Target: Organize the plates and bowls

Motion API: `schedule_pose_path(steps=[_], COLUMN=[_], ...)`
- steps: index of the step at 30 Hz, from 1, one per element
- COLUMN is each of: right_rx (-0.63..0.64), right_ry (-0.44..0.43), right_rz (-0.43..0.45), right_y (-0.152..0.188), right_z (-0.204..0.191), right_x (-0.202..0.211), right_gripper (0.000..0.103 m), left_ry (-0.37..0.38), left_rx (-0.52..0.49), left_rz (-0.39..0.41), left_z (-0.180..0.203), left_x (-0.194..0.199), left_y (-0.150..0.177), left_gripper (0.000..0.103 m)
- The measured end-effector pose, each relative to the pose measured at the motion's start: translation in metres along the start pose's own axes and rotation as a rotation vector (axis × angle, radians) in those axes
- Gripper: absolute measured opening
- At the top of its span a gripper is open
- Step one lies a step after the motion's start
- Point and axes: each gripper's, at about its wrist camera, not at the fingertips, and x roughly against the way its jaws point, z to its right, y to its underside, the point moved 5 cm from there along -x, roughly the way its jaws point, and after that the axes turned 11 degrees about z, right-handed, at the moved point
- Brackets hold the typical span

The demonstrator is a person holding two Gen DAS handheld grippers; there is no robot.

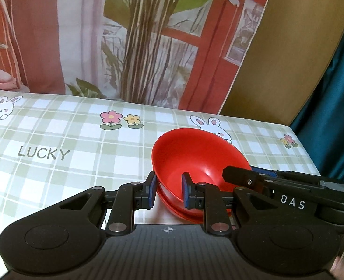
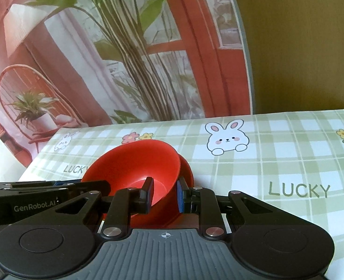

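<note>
The red bowl [image 1: 195, 161] sits in the lower centre-right of the left wrist view, on a red plate [image 1: 188, 211] whose rim shows beneath it. Both are over the green-checked tablecloth [image 1: 55, 140] printed with rabbits, flowers and the word LUCKY.

The left gripper [image 1: 168, 191] is clamped on the near-left rim of the red bowl: 1 blue pad lies outside the wall, 1 inside. The right gripper [image 1: 249, 177] enters from the right edge of that frame and meets the bowl's right rim.

In the right wrist view the red bowl [image 2: 134, 163] occupies the lower centre, tilted toward the camera. The right gripper [image 2: 165, 194] is clamped on its near-right wall, 1 pad inside, 1 outside. The left gripper [image 2: 95, 184] reaches in from the left edge to the bowl's left rim.

A printed backdrop [image 1: 125, 35] with plants and red window frames hangs behind the table.
</note>
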Motion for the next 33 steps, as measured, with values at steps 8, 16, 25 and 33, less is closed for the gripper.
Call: schedule_pose_path(steps=[8, 16, 25, 33], right_rx=[-0.008, -0.009, -0.021, -0.037], right_ry=[-0.002, 0.001, 0.03, 0.036], right_rz=[-0.002, 0.009, 0.021, 0.021], right_y=[0.001, -0.001, 0.001, 0.005], right_z=[0.002, 0.003, 0.013, 0.016], right_x=[0.001, 0.004, 0.011, 0.008], right_gripper=[0.021, 0.023, 0.026, 0.026], left_ry=[-0.006, -0.021, -0.018, -0.007], left_rx=[0.0, 0.003, -0.002, 0.013], left_rz=[-0.011, -0.011, -0.007, -0.01], left_z=[0.0, -0.003, -0.003, -0.007], left_x=[-0.002, -0.003, -0.001, -0.003], left_y=[0.002, 0.002, 0.001, 0.001], left_gripper=[0.023, 0.03, 0.044, 0.044])
